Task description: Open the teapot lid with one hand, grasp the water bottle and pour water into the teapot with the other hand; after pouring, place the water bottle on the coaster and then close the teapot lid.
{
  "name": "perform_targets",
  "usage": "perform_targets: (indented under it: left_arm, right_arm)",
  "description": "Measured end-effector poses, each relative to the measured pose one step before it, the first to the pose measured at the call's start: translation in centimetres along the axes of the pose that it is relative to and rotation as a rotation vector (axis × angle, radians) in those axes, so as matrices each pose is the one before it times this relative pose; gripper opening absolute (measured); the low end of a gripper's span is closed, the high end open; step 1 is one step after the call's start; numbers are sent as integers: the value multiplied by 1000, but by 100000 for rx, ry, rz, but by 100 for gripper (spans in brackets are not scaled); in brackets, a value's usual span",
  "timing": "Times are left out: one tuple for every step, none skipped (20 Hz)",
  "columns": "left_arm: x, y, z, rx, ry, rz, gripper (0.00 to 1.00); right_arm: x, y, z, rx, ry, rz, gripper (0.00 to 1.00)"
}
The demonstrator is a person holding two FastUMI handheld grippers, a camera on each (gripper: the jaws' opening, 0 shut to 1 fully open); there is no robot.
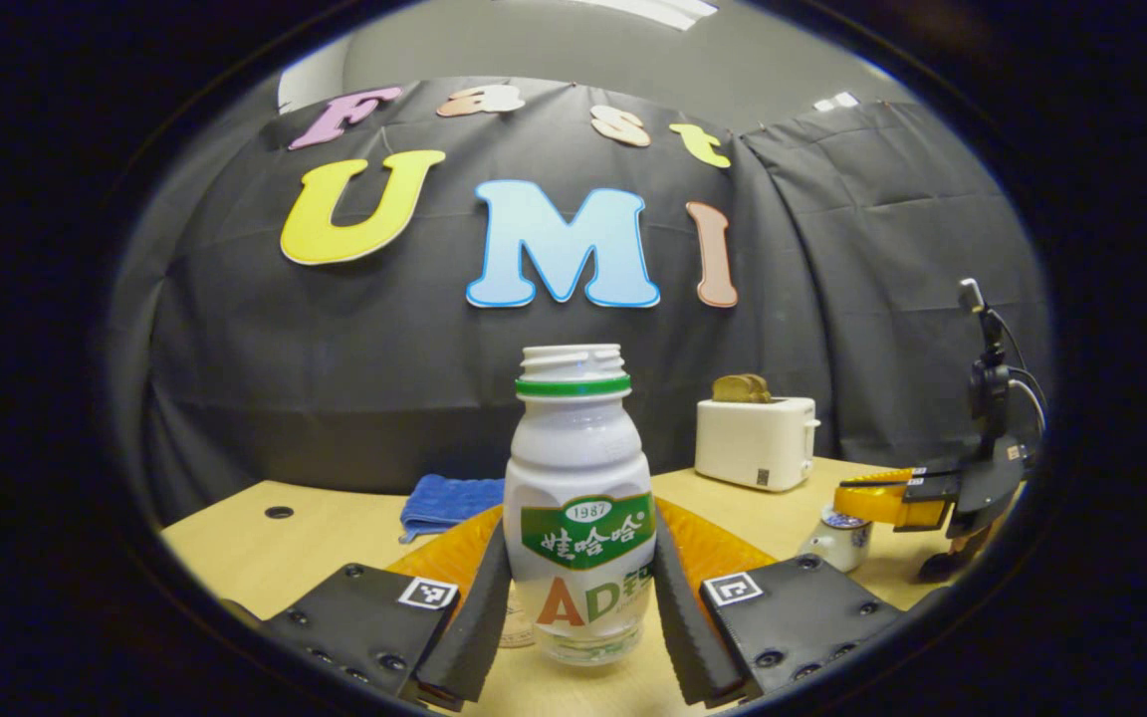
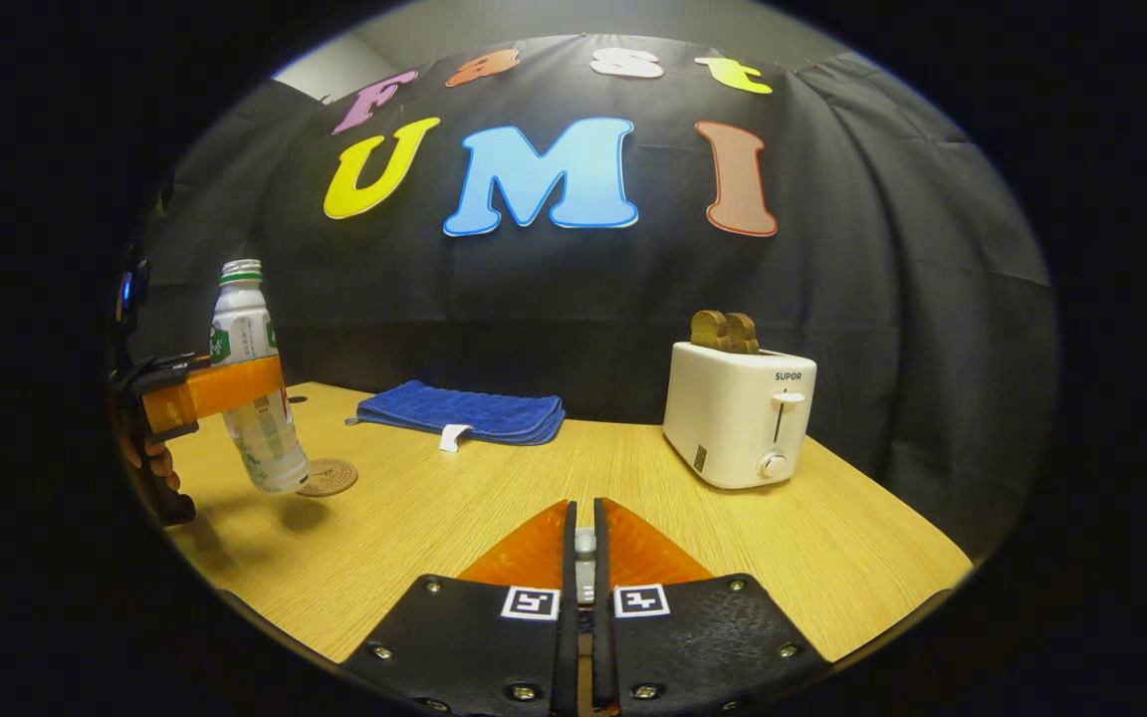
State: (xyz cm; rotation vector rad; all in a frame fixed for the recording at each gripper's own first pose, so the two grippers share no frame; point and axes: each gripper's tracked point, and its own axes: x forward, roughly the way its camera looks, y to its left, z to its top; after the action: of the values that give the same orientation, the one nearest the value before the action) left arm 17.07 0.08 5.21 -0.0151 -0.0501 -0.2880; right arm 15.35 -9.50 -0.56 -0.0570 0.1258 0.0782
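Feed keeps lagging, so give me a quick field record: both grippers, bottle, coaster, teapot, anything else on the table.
left gripper: shut on the water bottle
water bottle: uncapped, lifted clear of the table, tilted
coaster: bare, just beside the bottle's base
right gripper: nearly shut on a small pale knob, likely the lid
teapot: under the right gripper, mouth hidden
toaster: upright, bread in slots
blue cloth: folded, near wall

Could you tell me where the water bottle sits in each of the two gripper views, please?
Left gripper view: the water bottle stands bottom centre, clamped between that gripper's own fingers.
Right gripper view: it is far left, tilted, held by the left gripper just above the coaster.
Shared landmark: the white toaster on the table.
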Motion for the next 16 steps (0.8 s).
perform_targets:
  left_arm:
    - [143, 393, -209, 129, 225, 1132, 75]
    - [108, 429, -18, -52, -85, 1136, 80]
    - [-1, 441, -90, -515, 216, 858, 80]
    - [9, 586, -29, -1032, 61, 1186, 80]
    - [52, 608, -57, -1014, -49, 968, 80]
    - [208, 868, 35, -505, -40, 1461, 75]
    - [357, 922, -45, -240, 354, 1818, 75]
    - [494, 781, -153, -569, 584, 1547, 75]
    - [489, 632, 61, -781, 294, 682, 80]
    - [542, 389, 23, -455, 133, -32, 80]
    - [579, 344, -307, 71, 51, 334, 80]
    - [786, 435, -531, 1169, 841, 625, 75]
    - [644, 439, -852, 2287, 1717, 1574, 70]
    - [661, 229, -884, 2413, 1911, 1010, 75]
    - [397, -127, -506, 2084, 983, 176, 71]
    - [406, -168, -471, 1779, 375, -237, 80]
  right_arm:
    - [-122, 34, -136, -833, -527, -359, 9]
    - [-602, 80, 448, -1681, -1056, -75, 10]
    - [-331, 9, 707, -1930, -2628, -132, 22]
    - [-768, 101, 1219, -715, -4236, -257, 58]
    - [-774, -100, 1094, 603, -4311, -623, 68]
    - [-582, 226, 963, 1364, -3667, 302, 71]
    - [-288, 183, 553, 1317, -2968, 297, 71]
    - [-103, 98, 321, 498, -1312, 184, 71]
    - [-6, -27, 59, 119, -276, -92, 72]
    - [26, 112, 58, 151, 203, 214, 71]
    - [-38, 104, 35, 378, -55, 424, 71]
    - [-32, 113, 63, -3, 4, 433, 71]
    - [80, 193, -193, -267, 482, 617, 71]
    - [24, 255, -181, -164, 894, 1091, 71]
    - [-6, 248, -201, -44, 665, 1106, 71]
    - [30, 283, -62, -147, 428, 860, 71]
